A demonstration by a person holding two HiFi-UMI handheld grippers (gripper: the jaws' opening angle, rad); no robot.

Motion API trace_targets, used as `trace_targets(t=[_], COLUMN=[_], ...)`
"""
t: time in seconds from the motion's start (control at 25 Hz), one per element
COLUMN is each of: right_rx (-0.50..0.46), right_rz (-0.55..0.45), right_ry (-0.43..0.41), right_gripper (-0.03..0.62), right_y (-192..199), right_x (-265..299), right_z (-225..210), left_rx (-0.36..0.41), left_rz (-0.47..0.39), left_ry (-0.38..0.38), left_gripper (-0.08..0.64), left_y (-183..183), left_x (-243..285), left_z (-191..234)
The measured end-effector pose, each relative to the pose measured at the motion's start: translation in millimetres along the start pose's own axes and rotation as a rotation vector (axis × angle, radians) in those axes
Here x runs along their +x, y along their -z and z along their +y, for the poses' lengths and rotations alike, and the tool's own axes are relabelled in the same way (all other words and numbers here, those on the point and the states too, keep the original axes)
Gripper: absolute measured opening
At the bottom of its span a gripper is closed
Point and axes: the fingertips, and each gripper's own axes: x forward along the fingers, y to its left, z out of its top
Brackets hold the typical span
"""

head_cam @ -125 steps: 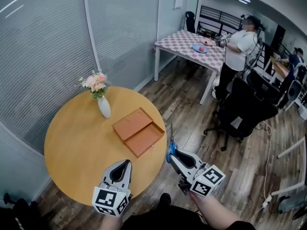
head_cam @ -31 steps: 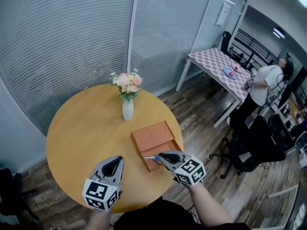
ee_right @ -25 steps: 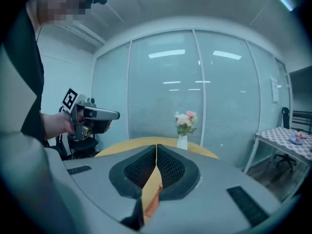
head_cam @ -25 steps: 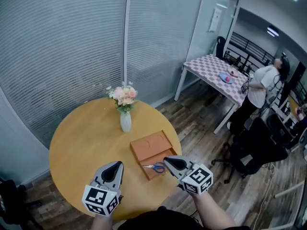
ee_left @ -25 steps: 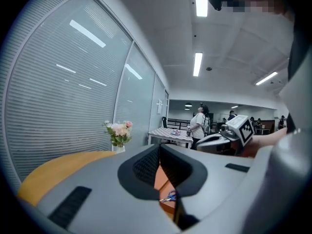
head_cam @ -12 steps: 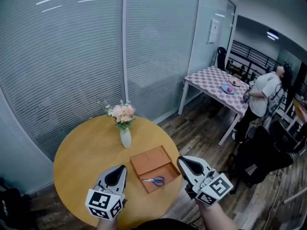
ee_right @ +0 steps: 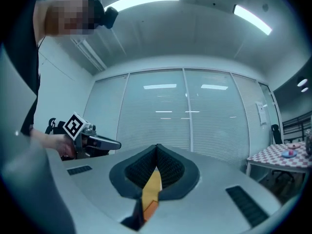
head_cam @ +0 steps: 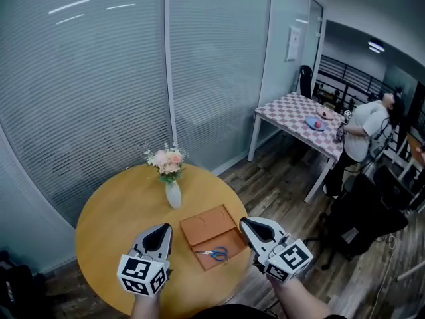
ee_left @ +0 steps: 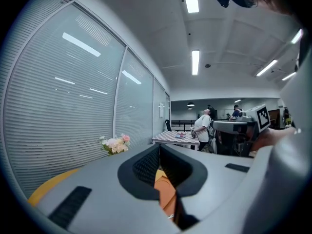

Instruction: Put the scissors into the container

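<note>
Scissors point(head_cam: 214, 252) with blue handles lie flat inside the nearer half of the open orange container point(head_cam: 232, 239), touched by neither tool. The container's other half lies spread beside it, towards the flower vase point(head_cam: 173, 195) on the round wooden bench point(head_cam: 119, 211). The right hand-held gripper point(head_cam: 247, 224) hangs just beside the container, its jaws together on nothing. The left hand-held gripper point(head_cam: 161, 230) hovers over the bench's near edge, its jaws likewise together and empty. The placing step looks finished. What remains seems only to draw both tools clear without nudging the box.
</note>
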Motion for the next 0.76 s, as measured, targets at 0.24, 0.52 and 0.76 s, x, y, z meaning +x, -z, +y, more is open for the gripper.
trace_targets(t=[0.24,0.52,0.76], right_rx=[-0.025,0.014,-0.014], right_rz=[-0.054,-0.031,-0.033], right_ry=[0.017,0.045,0.030], right_gripper=[0.035,0.035,0.035], right_y=[-23.9,-9.2,-10.8], right_x=[0.3,-14.4,-19.9], right_z=[-1.4,-5.6,-1.1], left_rx=[-0.039,-0.023,-0.019], left_rz=[-0.046,-0.019,0.002], left_ry=[-0.052,-0.055,-0.051], left_gripper=[0.014,0.014,0.014], left_y=[-11.7,2.0,12.5], left_x=[-6.6,-10.6,-10.5], left_z=[5.0,-6.1,-16.5])
